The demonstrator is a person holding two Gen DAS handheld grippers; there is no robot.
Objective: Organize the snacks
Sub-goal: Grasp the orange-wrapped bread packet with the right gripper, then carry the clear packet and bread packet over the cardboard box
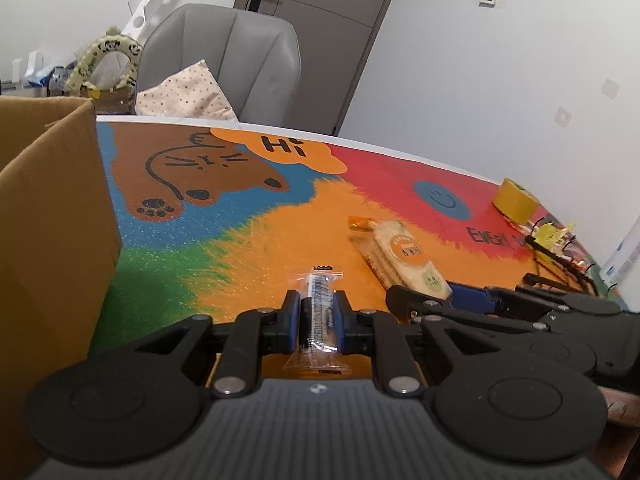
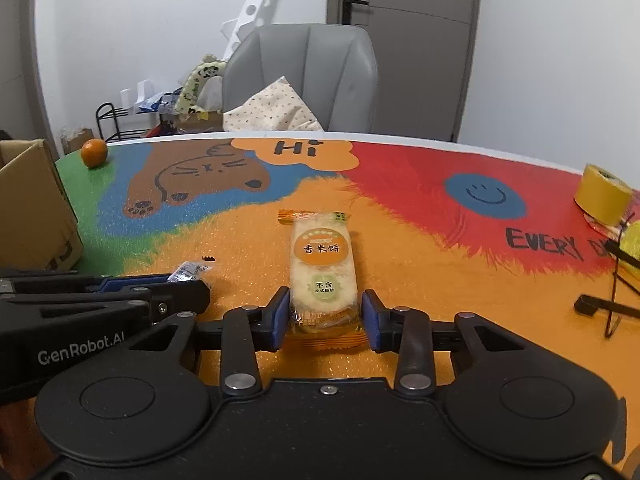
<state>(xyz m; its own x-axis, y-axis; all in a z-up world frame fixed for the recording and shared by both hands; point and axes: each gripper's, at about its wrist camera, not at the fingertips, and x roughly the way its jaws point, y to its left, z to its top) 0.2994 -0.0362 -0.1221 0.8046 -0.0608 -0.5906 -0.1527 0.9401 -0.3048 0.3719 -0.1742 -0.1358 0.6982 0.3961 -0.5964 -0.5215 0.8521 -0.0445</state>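
Left gripper [image 1: 318,312]: fingers clamped on a slim clear-wrapped snack stick [image 1: 318,304], long axis running near to far along the fingers, far end pointing away over the orange part of the mat [image 1: 260,240]. Right gripper [image 2: 325,312]: fingers apart either side of the rice cracker packet [image 2: 323,268], pads just clear of it, packet flat on the mat, long axis near to far. Right view only: orange fruit [image 2: 94,153] at far left beside the cardboard box [image 2: 28,208]; both views: yellow tape roll [image 2: 604,194] at far right.
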